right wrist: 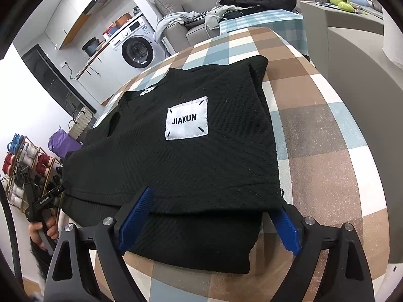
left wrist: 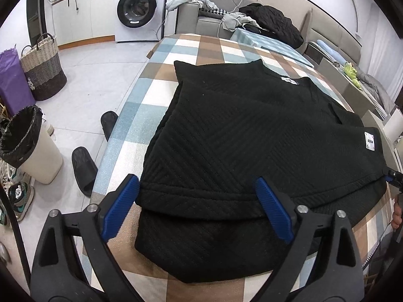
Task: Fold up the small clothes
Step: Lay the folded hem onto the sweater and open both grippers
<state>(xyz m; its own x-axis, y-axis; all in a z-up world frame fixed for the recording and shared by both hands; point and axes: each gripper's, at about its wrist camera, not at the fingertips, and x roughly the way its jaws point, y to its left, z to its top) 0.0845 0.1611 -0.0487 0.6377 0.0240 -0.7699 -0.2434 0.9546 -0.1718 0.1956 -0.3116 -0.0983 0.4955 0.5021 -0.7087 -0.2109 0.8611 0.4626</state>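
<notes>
I am holding both tongs spread wide and grasping nothing: left tongs and right tongs are each straddling the near hem of the black top, lying flat just ahead, running away from me on the checked bench; a washing machine is standing beyond.

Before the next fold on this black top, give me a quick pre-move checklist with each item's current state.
1. Left gripper open, fingers clear of fabric: ok.
2. Right gripper open, nothing pinched: ok.
3. Black top lies flat on the checked table: ok.
4. Near hem layers aligned: not ok, the lower layer sticks out past the upper hem.
5. White label faces up: ok.
6. Sleeves tucked underneath: cannot tell.
</notes>
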